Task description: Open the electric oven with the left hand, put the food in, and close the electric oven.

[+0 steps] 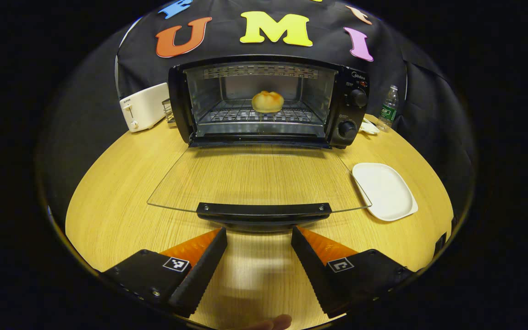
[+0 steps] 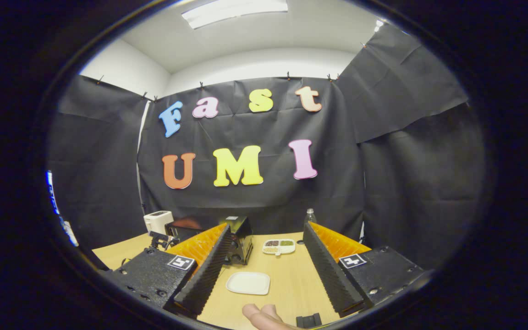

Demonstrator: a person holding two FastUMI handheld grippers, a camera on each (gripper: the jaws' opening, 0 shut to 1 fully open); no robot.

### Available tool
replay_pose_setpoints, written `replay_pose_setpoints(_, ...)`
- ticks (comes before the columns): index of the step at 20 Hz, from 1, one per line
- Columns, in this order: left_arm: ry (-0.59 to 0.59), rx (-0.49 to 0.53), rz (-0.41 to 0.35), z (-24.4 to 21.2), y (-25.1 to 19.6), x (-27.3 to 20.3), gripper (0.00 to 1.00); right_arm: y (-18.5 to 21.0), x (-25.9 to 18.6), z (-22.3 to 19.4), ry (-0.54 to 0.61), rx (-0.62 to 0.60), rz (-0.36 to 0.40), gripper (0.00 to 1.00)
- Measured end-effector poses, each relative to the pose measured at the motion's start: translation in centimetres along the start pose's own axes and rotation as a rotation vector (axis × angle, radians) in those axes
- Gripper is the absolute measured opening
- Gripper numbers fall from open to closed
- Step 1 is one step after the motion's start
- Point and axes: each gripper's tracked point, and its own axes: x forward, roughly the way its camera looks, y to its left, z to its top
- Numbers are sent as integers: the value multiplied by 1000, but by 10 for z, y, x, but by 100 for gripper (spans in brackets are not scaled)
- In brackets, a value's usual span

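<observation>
With the bread roll (image 1: 267, 101) already on the rack at twelve o'clock inside the electric oven (image 1: 268, 103), only closing remains: the left gripper (image 1: 259, 243) gapes empty just before the lowered door's handle (image 1: 264, 210), while the right gripper (image 2: 266, 247) hangs wide, holding nothing.

Left gripper (image 1: 258, 238) held low with fingers spread apart, gripping nothing; right gripper (image 2: 266, 238) raised, fingers likewise apart.
</observation>
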Motion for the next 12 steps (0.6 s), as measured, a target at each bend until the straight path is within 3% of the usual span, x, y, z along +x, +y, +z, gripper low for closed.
replay_pose_setpoints(12, -34, 47, 38, 17, -3, -10, 95, -11, 2, -11, 28, 25, -24, 96)
